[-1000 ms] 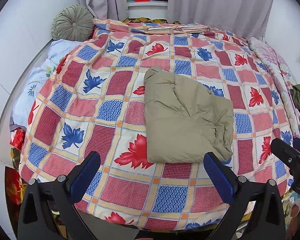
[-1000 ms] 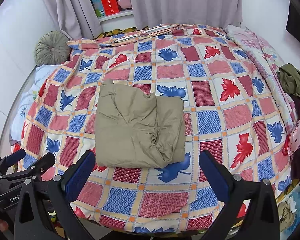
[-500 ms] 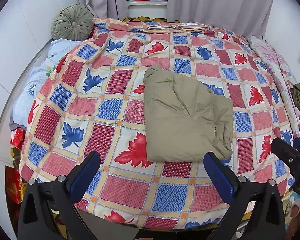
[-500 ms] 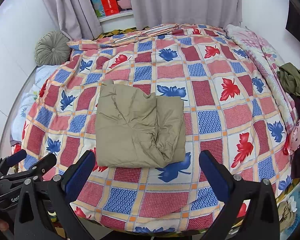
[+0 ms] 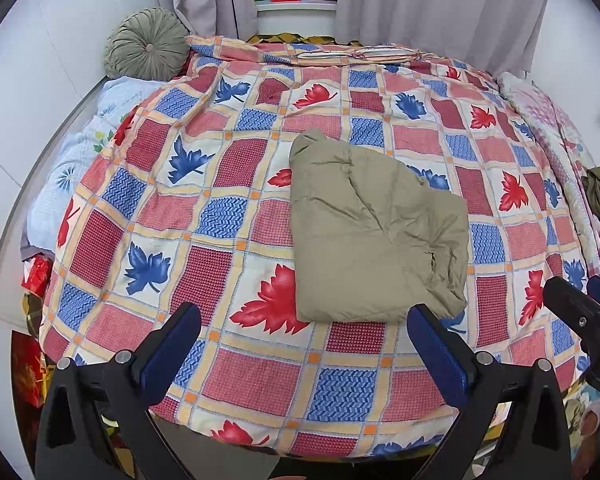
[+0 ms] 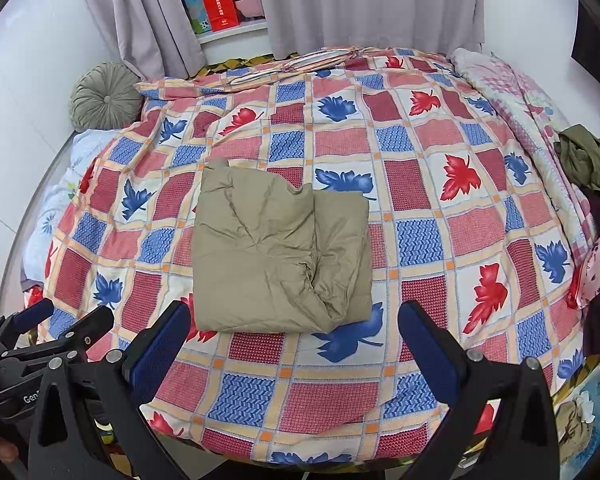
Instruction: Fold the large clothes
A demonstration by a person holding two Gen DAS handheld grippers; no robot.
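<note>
Matt, creased olive cloth garment [image 5: 374, 232] lies on patterned cotton-like quilt [image 5: 228, 264].

I can read just one bit of writing. White letters "Gen" show on the black body of the left gripper [image 6: 48, 322], low at the left edge of my right camera view, and the rest of the word is cut off. The red box [image 6: 217, 2] on the white shelf [image 6: 236, 33] behind the bed has a line of small white marks on it, but they are too tiny and blurry for me to read.
</note>
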